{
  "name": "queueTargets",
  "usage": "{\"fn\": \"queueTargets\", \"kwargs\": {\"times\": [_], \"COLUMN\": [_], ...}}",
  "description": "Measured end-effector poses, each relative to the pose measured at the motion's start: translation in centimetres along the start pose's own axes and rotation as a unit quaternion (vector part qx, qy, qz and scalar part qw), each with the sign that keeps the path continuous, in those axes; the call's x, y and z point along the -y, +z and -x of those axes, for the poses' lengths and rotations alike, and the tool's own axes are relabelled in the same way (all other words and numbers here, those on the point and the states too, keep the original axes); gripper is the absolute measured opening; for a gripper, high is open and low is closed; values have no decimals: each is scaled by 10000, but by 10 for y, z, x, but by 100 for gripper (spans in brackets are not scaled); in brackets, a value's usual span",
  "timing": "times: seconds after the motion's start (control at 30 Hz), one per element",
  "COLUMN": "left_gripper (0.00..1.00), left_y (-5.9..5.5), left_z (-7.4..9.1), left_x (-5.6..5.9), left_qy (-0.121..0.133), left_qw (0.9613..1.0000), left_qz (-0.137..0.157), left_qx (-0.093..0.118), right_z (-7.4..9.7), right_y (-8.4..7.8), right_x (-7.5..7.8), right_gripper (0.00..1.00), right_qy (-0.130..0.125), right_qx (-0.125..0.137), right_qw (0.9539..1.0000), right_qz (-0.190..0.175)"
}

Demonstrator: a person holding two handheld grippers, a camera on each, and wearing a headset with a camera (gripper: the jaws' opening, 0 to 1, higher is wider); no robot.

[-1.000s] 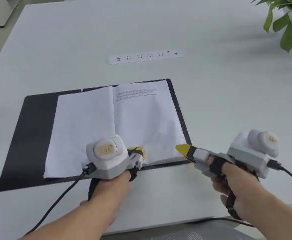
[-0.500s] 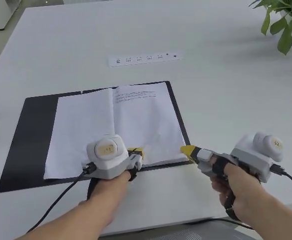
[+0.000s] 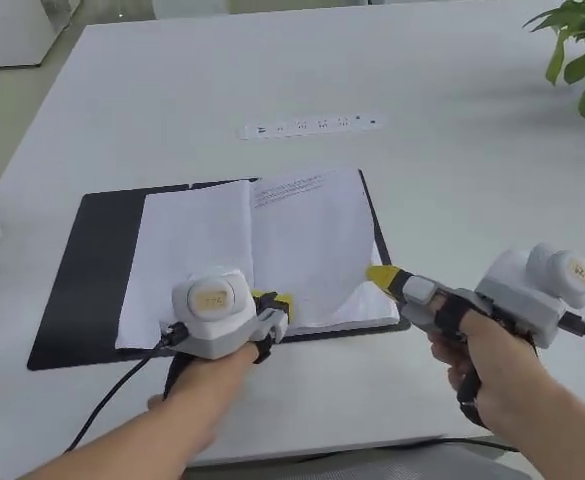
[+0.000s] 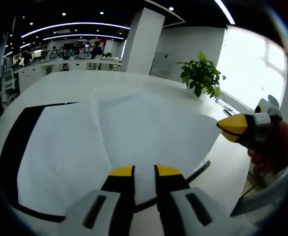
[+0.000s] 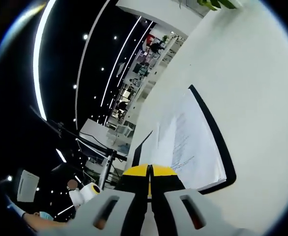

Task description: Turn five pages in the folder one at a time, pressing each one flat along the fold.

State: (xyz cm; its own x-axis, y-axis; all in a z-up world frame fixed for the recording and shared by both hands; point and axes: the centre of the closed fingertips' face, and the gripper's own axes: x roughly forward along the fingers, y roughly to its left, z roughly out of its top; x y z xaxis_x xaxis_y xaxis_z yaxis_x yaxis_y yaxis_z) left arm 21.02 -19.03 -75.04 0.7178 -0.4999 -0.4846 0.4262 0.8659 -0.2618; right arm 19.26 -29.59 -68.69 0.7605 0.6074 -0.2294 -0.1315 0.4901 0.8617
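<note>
The folder (image 3: 77, 290) lies open on the white worktop (image 3: 452, 150), black cover down, with white sheets spread either side of the fold (image 3: 252, 250). The left gripper (image 3: 275, 303) sits at the near end of that fold. Its jaws have a narrow gap between them and grasp nothing. The right gripper (image 3: 380, 273) is at the outer lower edge of the right page (image 3: 317, 235), jaws pressed together and empty; whether its tip touches the paper cannot be told.

The main risk, as I judge it, is at that edge. Clenched jaws can only nudge the stack, so the tip may crumple the corner (which already looks a little lifted) or rake up several sheets instead of one. Opening too wide would likewise catch more than one page.

The worktop also looks smooth, so a sideways push could slide the whole folder towards the power strip (image 3: 312, 126) unless the left gripper bears down. If it bears down on the right sheets, though, the turning page may buckle or tear near the fold.
</note>
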Motion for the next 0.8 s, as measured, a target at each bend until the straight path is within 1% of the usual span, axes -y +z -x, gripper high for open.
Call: {"fn": "queueTargets", "kwargs": {"times": [0.07,0.1,0.13,0.2,0.23,0.3,0.37,0.43,0.47,0.53,0.6,0.67,0.8], "left_gripper": [15,16,17,19,19,20,23,24,24,25,26,27,30], "left_y": [2,2,3,6,7,8,10,11,10,12,14,16,24], "left_z": [8,11,15,24,28,34,44,53,56,65,74,82,102], "left_x": [-5,-7,-8,-15,-17,-21,-28,-33,-36,-41,-47,-50,-58], "left_qy": [22,27,29,39,44,43,67,69,82,88,116,121,133], "left_qw": [9999,9999,9999,9996,9994,9993,9991,9988,9986,9982,9977,9974,9961], "left_qz": [-101,-124,-146,-284,-318,-364,-404,-470,-511,-573,-635,-682,-819], "left_qx": [29,40,49,73,98,111,138,136,124,180,184,215,315], "right_z": [-2,-3,-4,-7,-9,-12,-18,-24,-27,-34,-41,-48,-59], "right_y": [0,-2,-3,-7,-10,-14,-21,-27,-30,-36,-44,-50,-62], "right_x": [-9,-17,-19,-32,-41,-52,-67,-79,-84,-92,-99,-106,-116], "right_gripper": [0,0,0,0,0,0,0,0,0,0,0,0,0], "right_qy": [64,136,150,240,290,373,471,559,581,643,657,699,728], "right_qx": [-2,12,8,9,-2,-33,-99,-164,-204,-277,-378,-443,-603], "right_qw": [10000,9999,9998,9996,9994,9990,9984,9974,9970,9960,9946,9938,9914], "right_qz": [56,82,86,147,165,231,311,419,479,553,708,737,906]}}
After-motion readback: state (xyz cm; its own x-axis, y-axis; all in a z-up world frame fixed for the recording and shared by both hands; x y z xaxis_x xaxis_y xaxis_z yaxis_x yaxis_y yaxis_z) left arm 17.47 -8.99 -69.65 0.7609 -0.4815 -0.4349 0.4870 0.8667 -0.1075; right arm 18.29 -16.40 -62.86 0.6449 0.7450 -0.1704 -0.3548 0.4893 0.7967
